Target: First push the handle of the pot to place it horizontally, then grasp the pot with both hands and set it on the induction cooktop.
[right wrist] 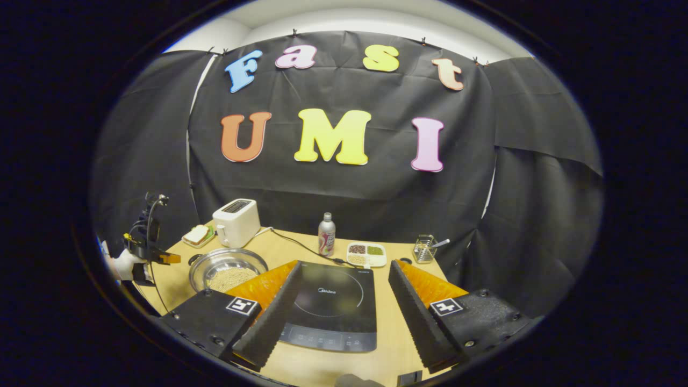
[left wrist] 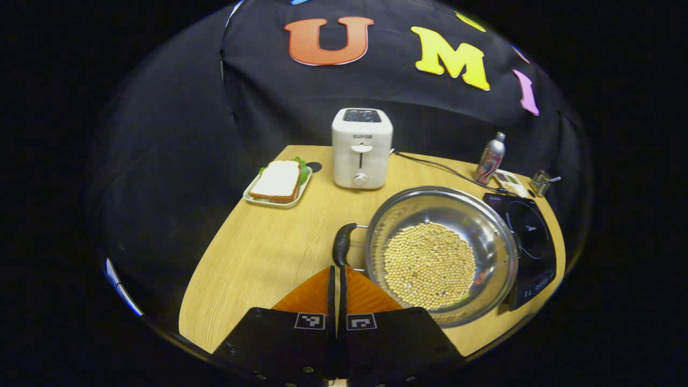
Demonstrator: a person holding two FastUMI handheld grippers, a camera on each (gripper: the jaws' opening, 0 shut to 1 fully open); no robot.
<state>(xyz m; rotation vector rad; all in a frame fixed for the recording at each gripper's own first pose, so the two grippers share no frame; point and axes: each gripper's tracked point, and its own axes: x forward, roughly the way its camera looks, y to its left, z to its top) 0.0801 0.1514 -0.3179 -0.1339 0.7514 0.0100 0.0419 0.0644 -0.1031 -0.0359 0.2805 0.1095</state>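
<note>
In the left gripper view the left tongs [left wrist: 338, 277] are pressed together, their tips right at the black handle [left wrist: 342, 244] of the steel pot [left wrist: 486, 226]; whether they touch it cannot be told. The handle sticks out from the pot's rim toward the tongs. The pot sits on the wooden counter [left wrist: 258, 258], holding a layer of pale soybeans [left wrist: 429, 264], and its far rim lies just beside the black induction cooktop [left wrist: 529, 236], perhaps overlapping its edge. Behind the pot stands a white toaster [left wrist: 361, 148], with a sandwich on a small tray [left wrist: 278, 183] to its side, a slim can [left wrist: 490, 158] farther along and a black cord running between them.

In the right gripper view the right tongs [right wrist: 344, 303] are spread wide above the induction cooktop [right wrist: 330, 306], pinching nothing. The pot [right wrist: 227, 267] rests on the counter [right wrist: 387, 333] beside the cooktop, near the toaster [right wrist: 236, 221]. Beyond the cooktop stand the can [right wrist: 326, 234], a divided dish of grains [right wrist: 366, 254] and a small wire rack [right wrist: 425, 248]. At the edge, the other gripper [right wrist: 141, 252] hangs near the pot.
</note>
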